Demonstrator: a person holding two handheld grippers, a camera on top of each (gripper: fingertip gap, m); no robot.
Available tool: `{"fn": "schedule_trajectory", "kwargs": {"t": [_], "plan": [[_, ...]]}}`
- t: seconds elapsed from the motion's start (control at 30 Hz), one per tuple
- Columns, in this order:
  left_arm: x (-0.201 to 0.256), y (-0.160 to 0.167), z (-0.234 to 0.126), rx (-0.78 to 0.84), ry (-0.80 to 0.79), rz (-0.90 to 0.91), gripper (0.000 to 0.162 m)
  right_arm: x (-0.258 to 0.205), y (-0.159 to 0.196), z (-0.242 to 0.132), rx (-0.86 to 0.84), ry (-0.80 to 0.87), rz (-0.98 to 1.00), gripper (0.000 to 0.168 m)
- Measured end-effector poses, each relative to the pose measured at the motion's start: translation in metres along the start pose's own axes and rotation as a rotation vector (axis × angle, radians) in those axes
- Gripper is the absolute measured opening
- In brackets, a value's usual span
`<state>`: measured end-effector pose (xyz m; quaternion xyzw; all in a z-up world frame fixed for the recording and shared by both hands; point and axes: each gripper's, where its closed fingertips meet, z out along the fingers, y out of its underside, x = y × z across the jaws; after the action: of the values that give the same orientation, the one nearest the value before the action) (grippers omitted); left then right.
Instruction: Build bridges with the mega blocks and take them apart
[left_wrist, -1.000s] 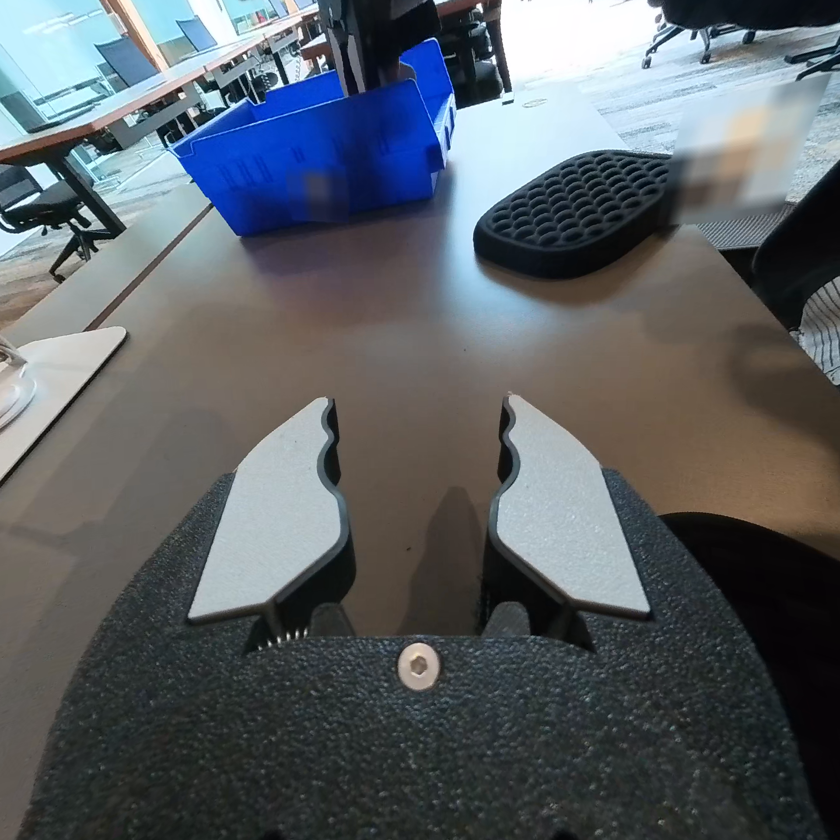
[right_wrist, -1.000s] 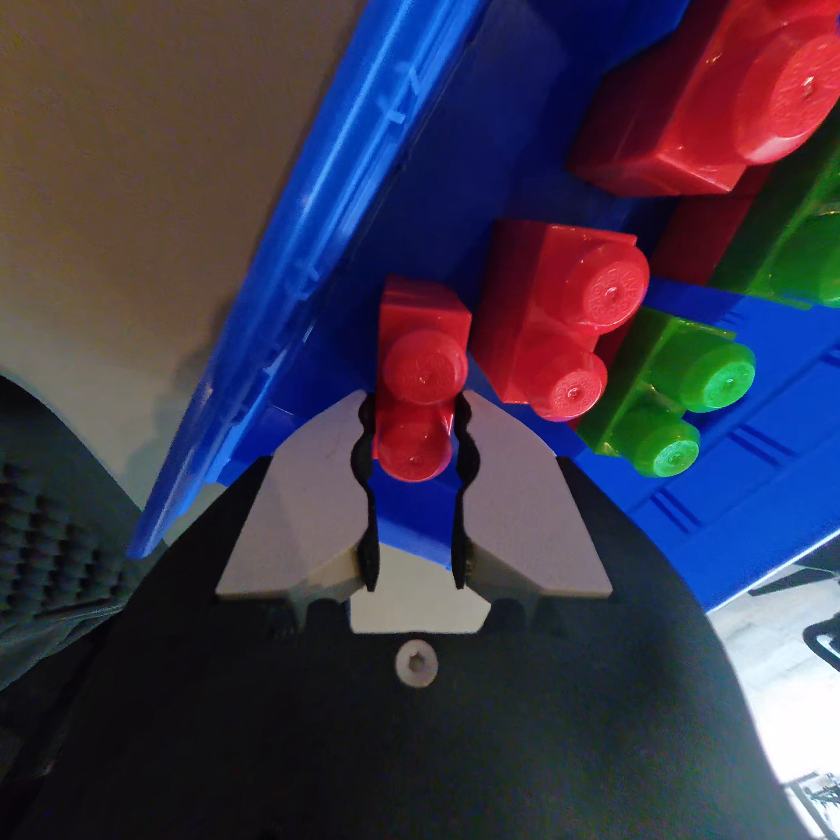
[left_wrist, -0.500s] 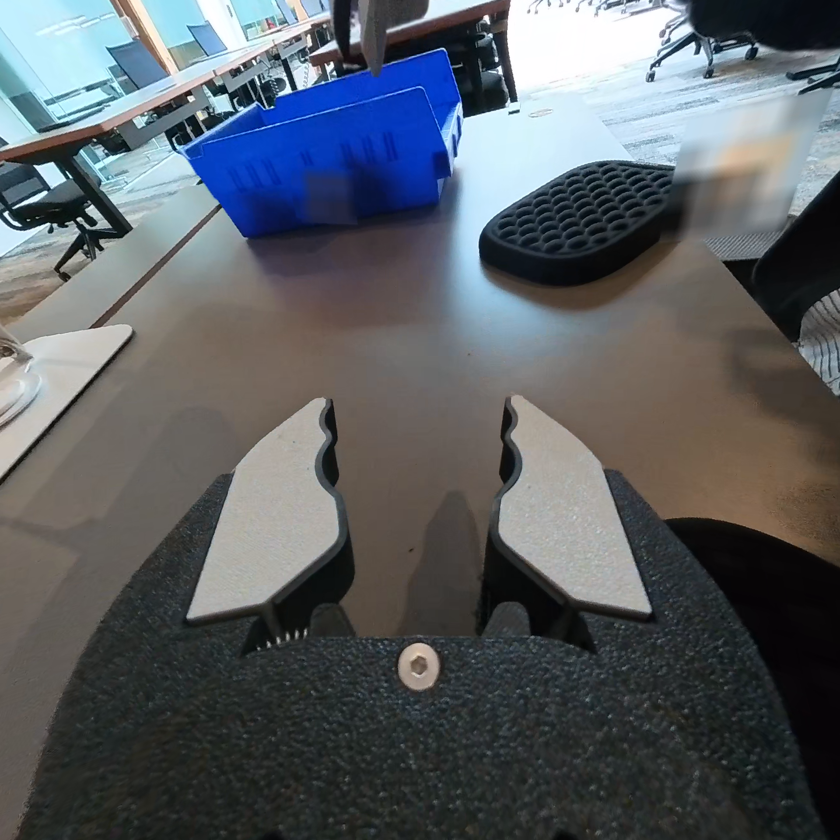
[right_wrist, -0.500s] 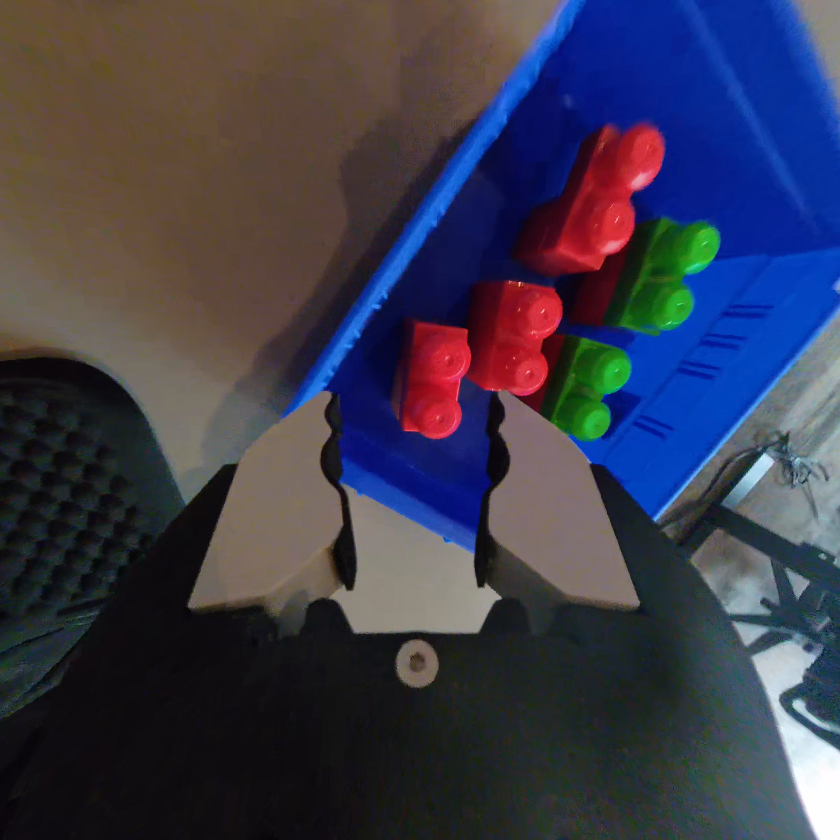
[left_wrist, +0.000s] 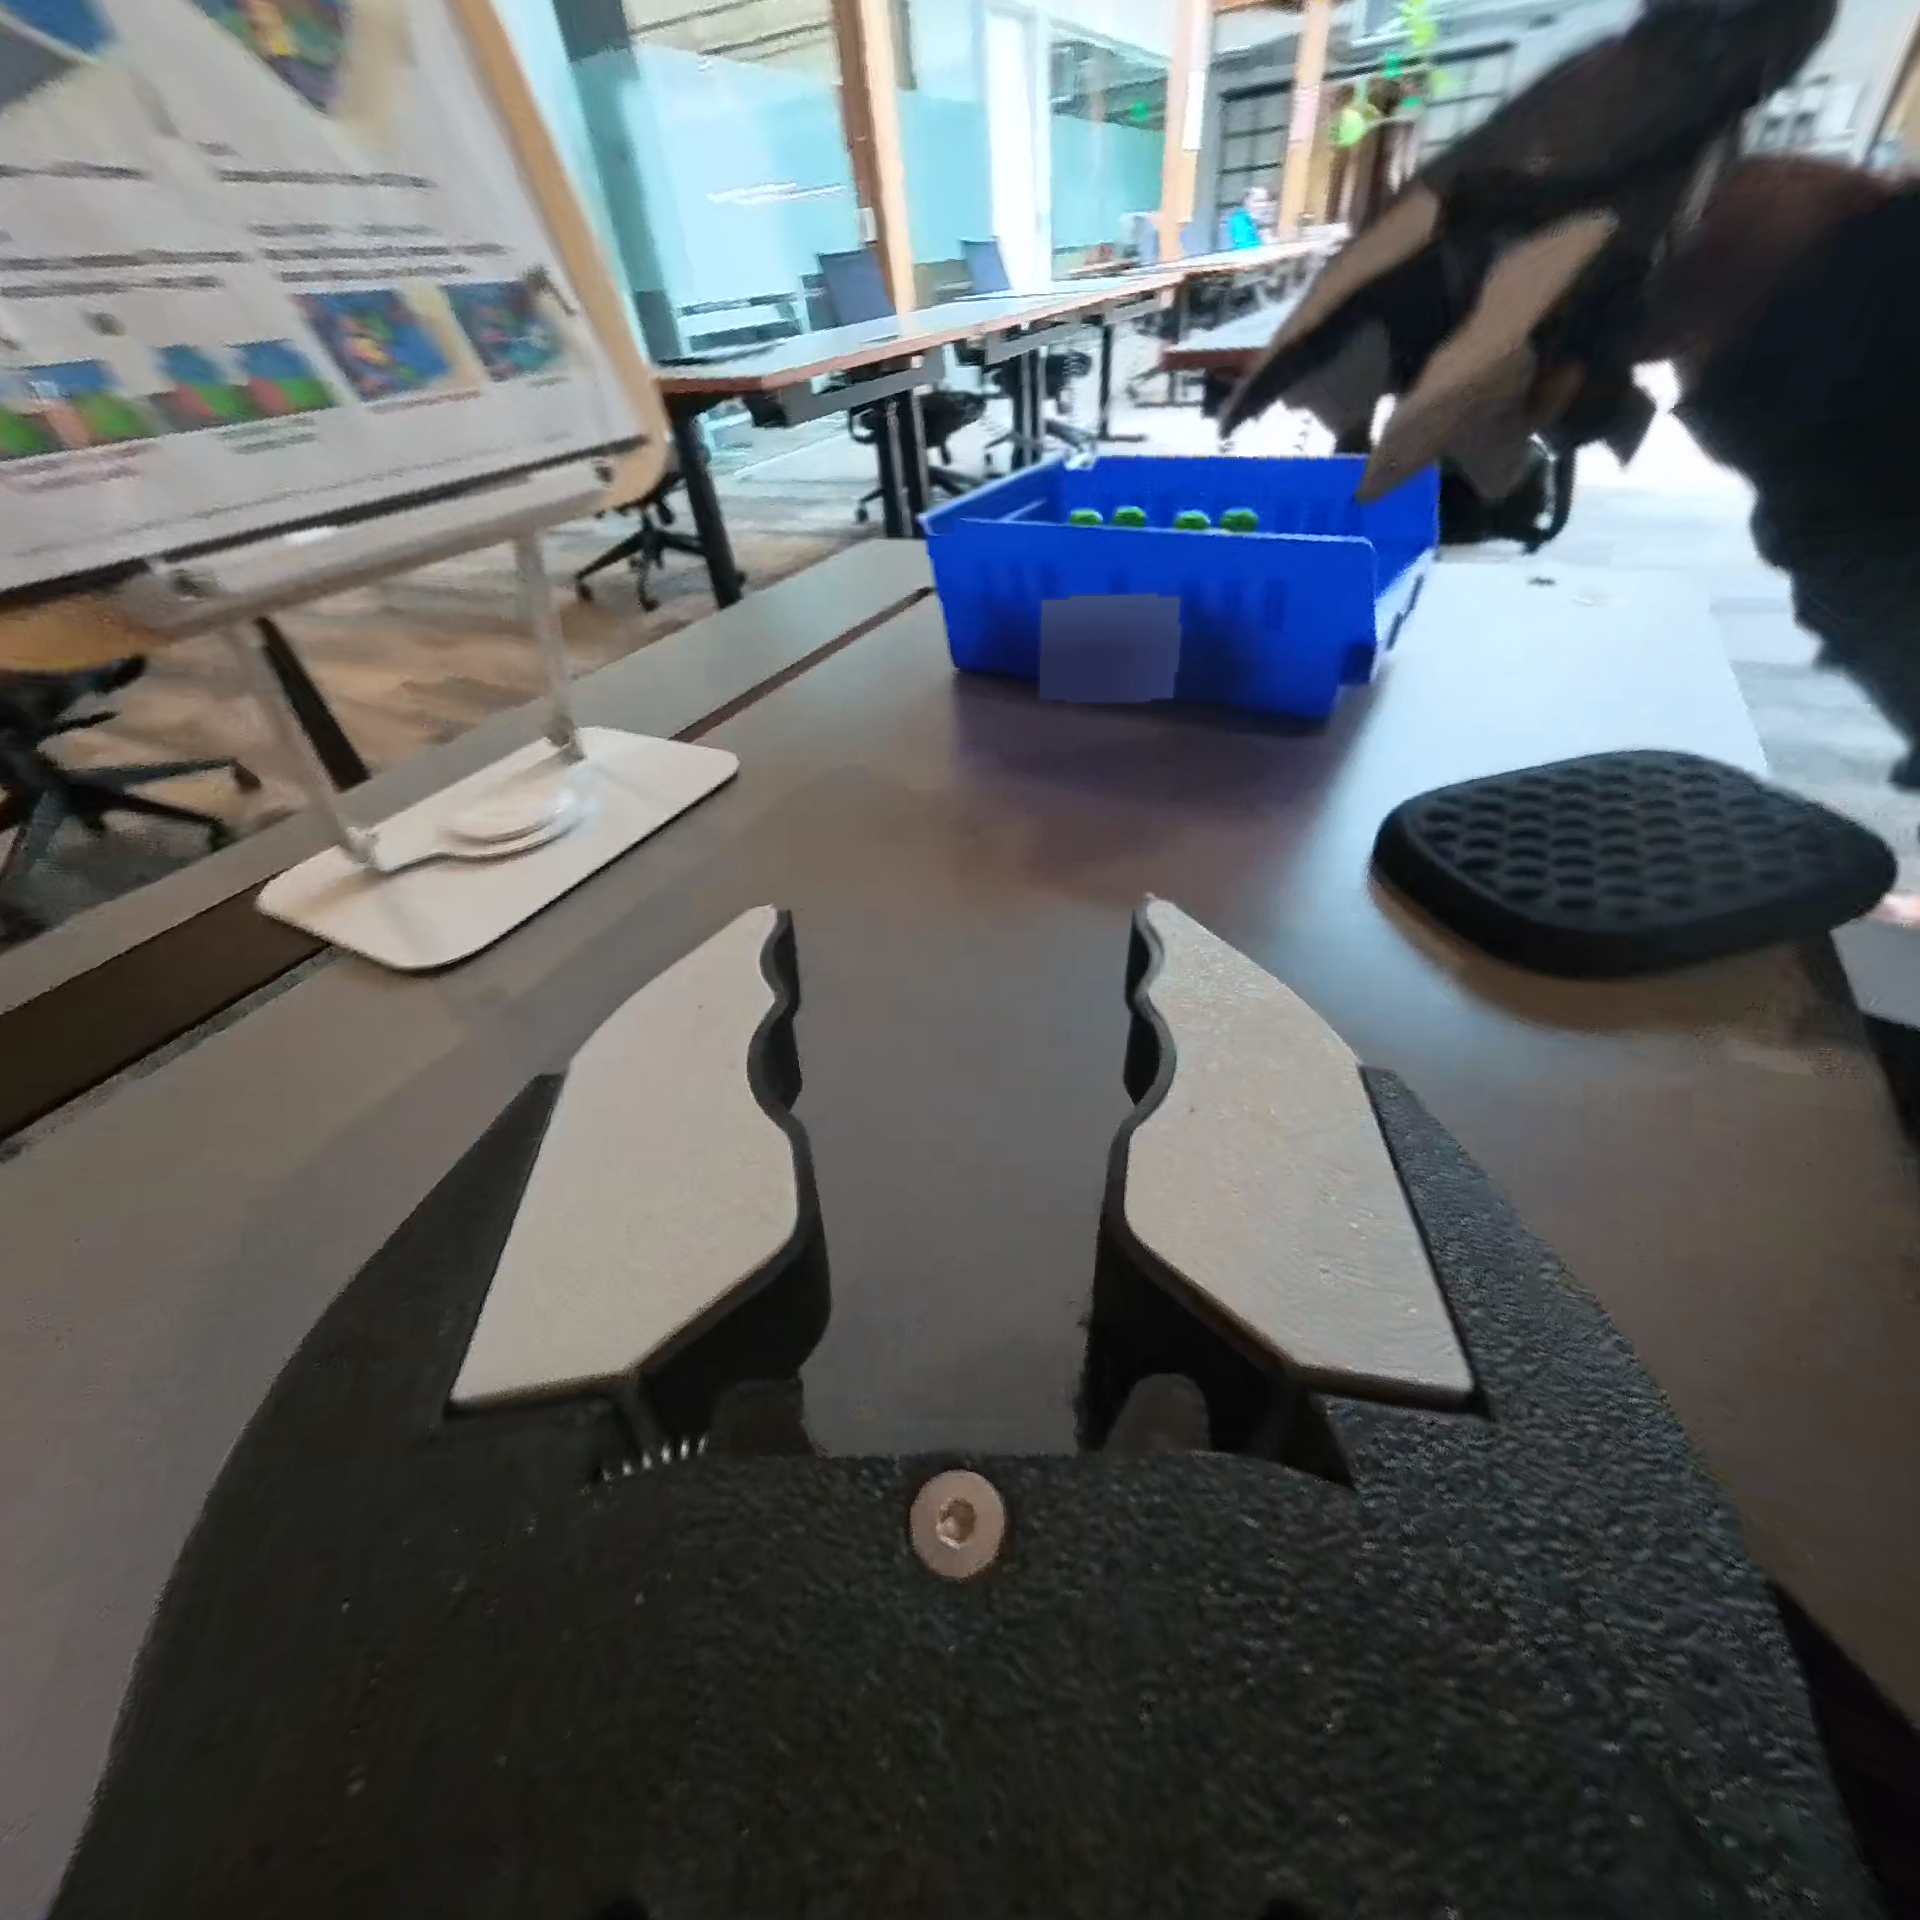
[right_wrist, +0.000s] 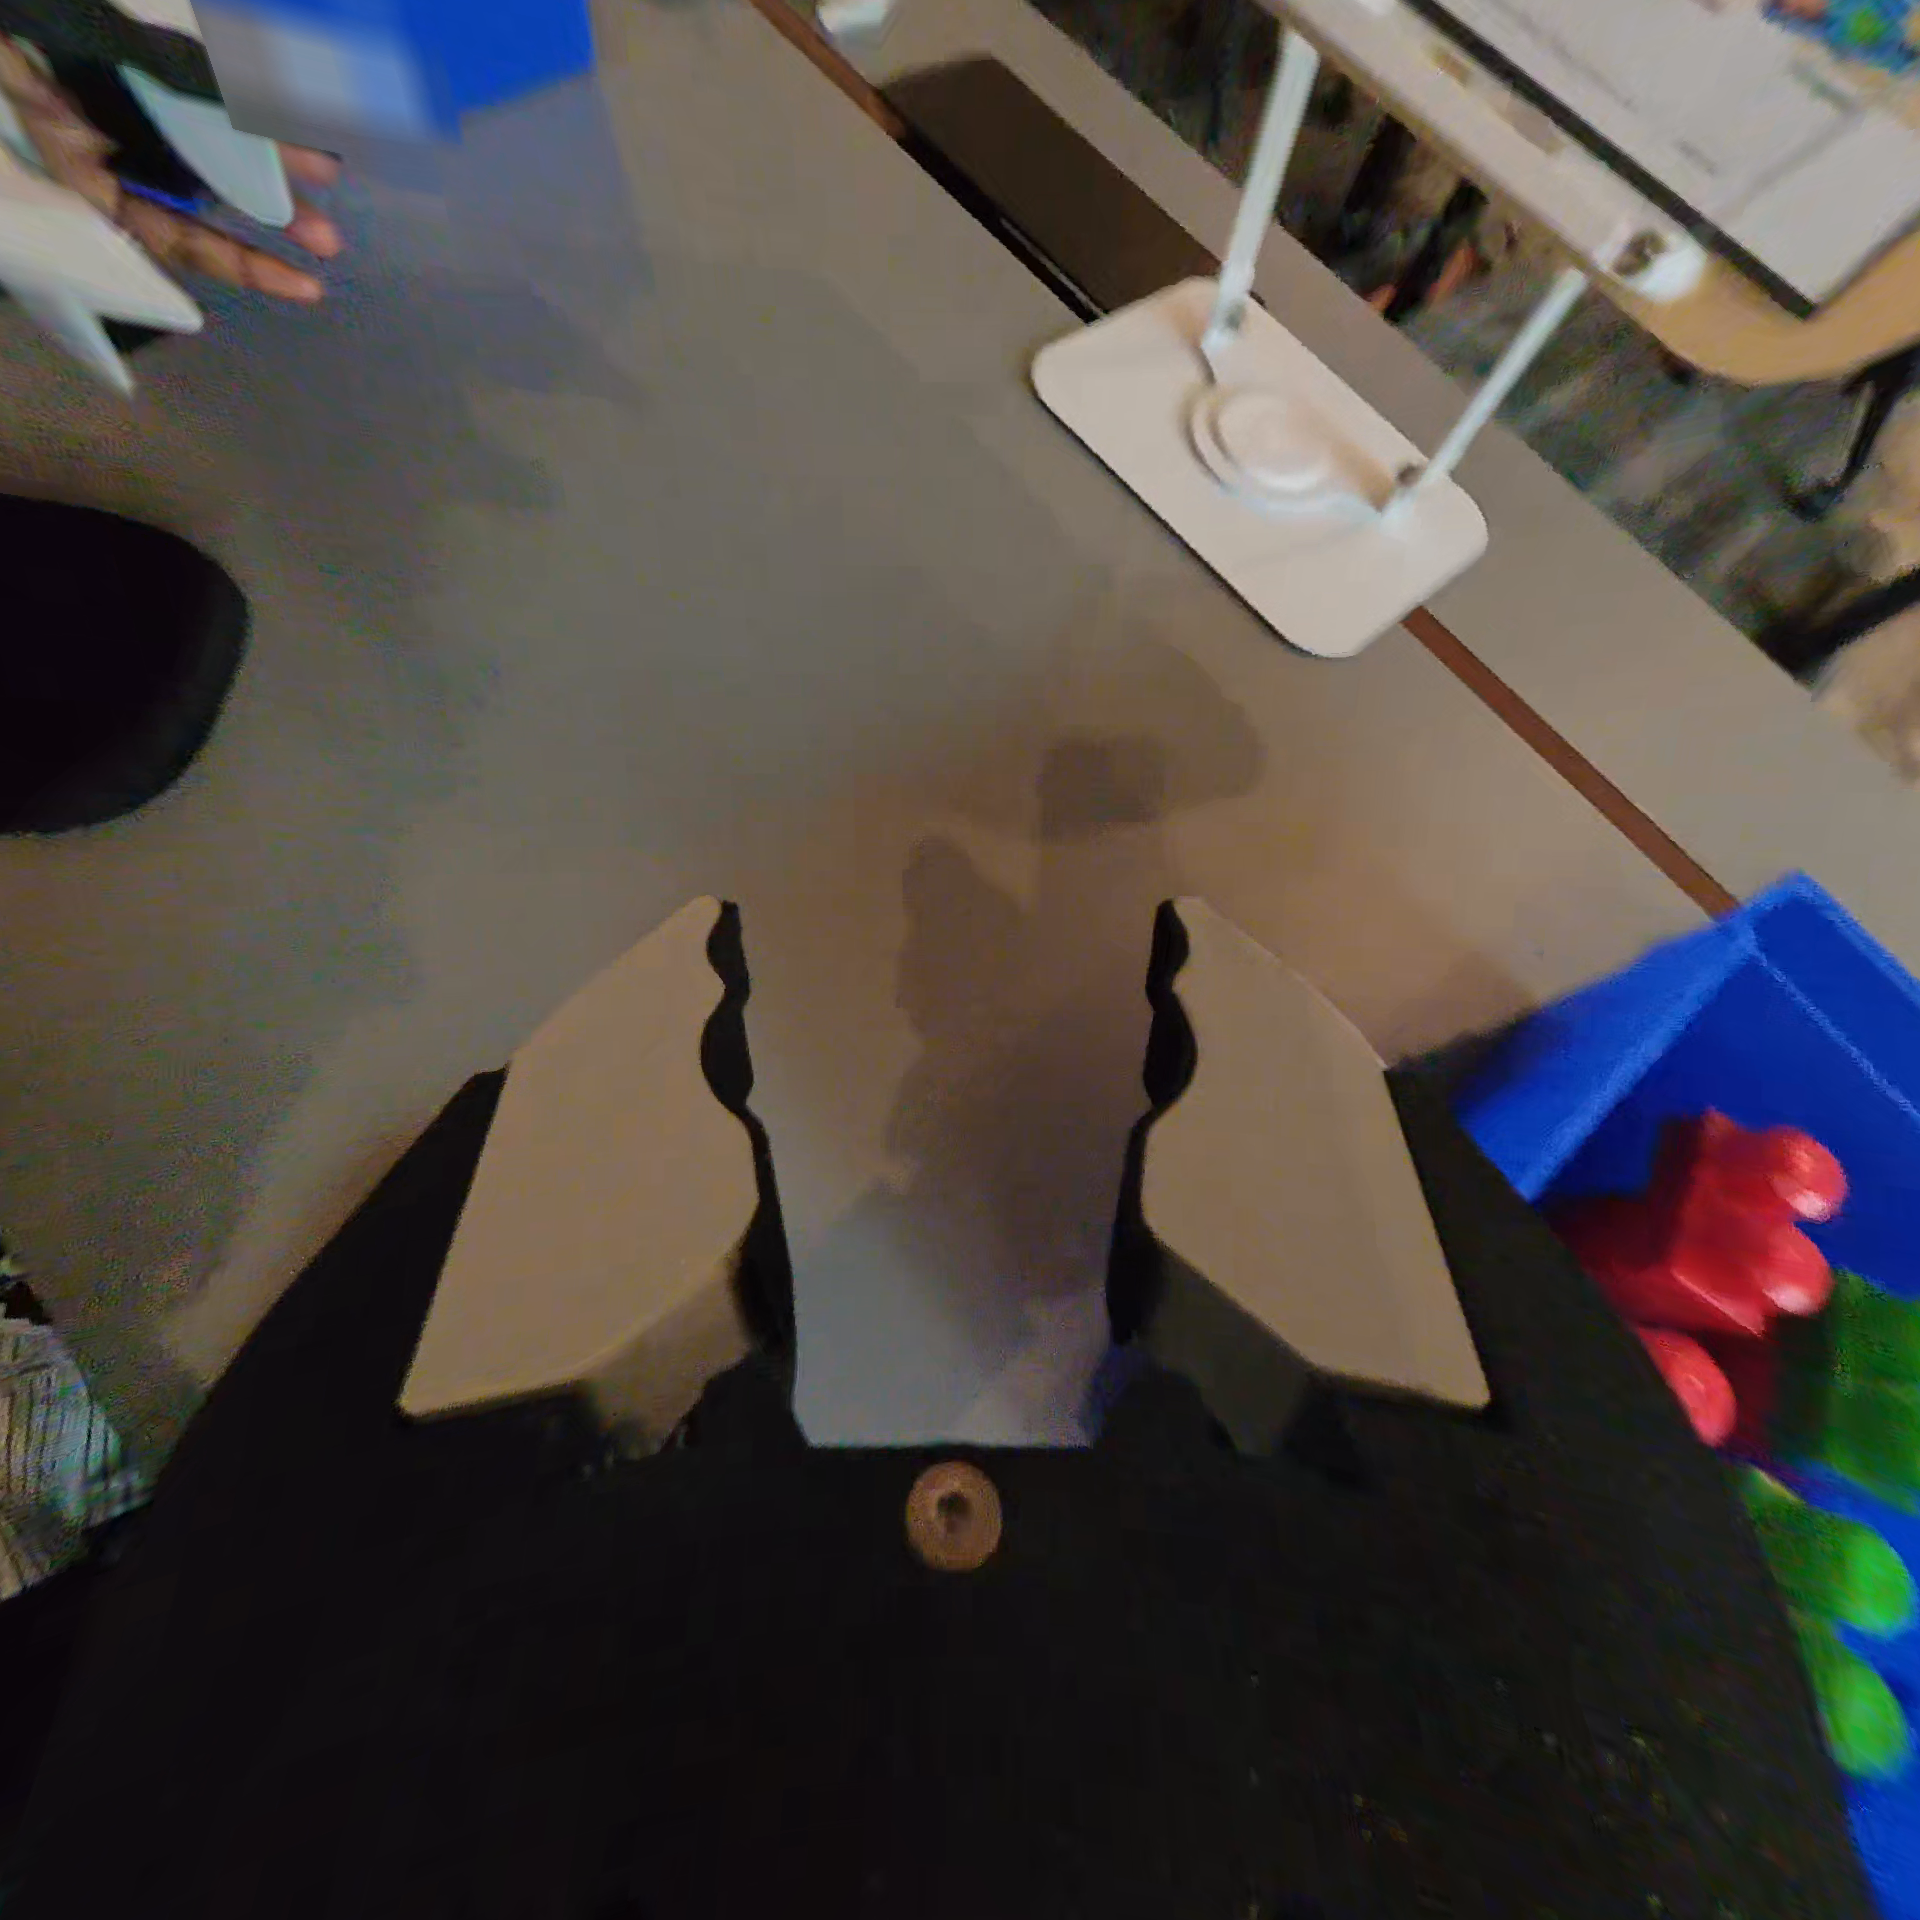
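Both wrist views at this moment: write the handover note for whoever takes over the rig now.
Left gripper: open, empty, low over the table.
Right gripper: open, empty, above the table beside the blue bin.
Blocks: red blocks and green blocks all lie in the bin; none on the table.
Done: no bridge stands now.
Left: pick blocks from the bin, build, then take apart.

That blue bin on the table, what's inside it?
The blue bin holds red blocks and green blocks. Its walls and the right hand-held gripper cover the rest, so no count is possible.
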<state>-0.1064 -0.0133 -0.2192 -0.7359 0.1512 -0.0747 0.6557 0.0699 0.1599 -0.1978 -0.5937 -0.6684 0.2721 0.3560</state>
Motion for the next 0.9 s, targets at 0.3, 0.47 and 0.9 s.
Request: {"fn": "schedule_trajectory", "kwargs": {"t": [0.3, 0.47, 0.9], "plan": [[-0.080, -0.033, -0.111, -0.167, -0.385, -0.029, 0.061, -0.016, 0.002, 0.048, 0.117, -0.021, -0.009, 0.069], [-0.144, -0.025, -0.191, -0.323, -0.606, -0.091, 0.056, -0.014, 0.012, 0.054, 0.097, -0.028, -0.012, 0.068], [-0.170, 0.084, -0.267, -0.980, -0.467, -0.286, 0.059, -0.013, 0.016, 0.053, 0.100, -0.037, -0.013, 0.068]]}}
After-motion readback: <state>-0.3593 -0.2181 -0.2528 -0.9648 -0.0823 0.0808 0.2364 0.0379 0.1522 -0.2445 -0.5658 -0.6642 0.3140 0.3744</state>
